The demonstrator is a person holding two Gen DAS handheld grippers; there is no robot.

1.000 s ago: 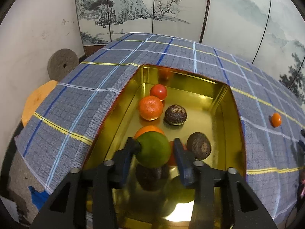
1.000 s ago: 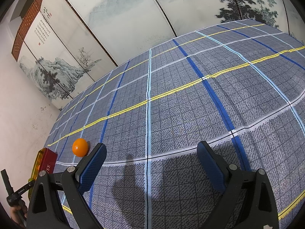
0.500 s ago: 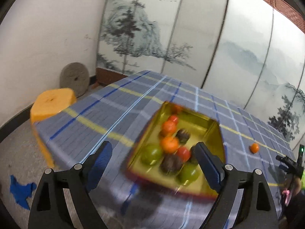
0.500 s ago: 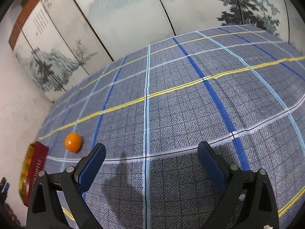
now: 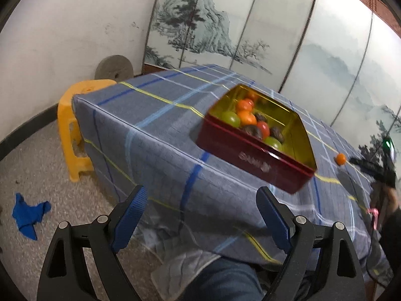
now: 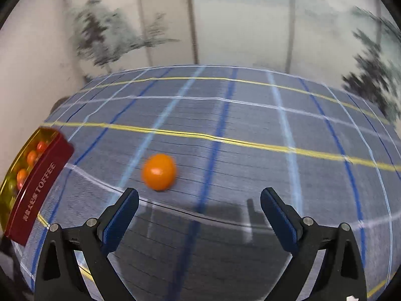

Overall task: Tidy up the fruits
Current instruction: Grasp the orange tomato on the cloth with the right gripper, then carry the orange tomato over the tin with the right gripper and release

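A red tin [image 5: 253, 160] with a gold inside sits on the blue plaid tablecloth [image 5: 155, 125] and holds several fruits: green, orange, red and dark brown ones. My left gripper [image 5: 200, 215] is open and empty, pulled back off the table's near edge. One small orange [image 6: 159, 171] lies loose on the cloth, just ahead and left of my open, empty right gripper [image 6: 199, 217]. The orange also shows far right in the left wrist view [image 5: 340, 158]. The tin [image 6: 35, 188] is at the left edge of the right wrist view.
A yellow plastic stool [image 5: 75, 125] stands by the table's left corner, with a round stone disc [image 5: 114, 66] against the wall behind it. A blue cloth [image 5: 28, 215] lies on the floor. A painted folding screen [image 5: 250, 25] stands behind the table.
My left gripper let go of the green fruit into the tin, opened and drew back off the table. My right gripper swung left and closer to the loose orange.
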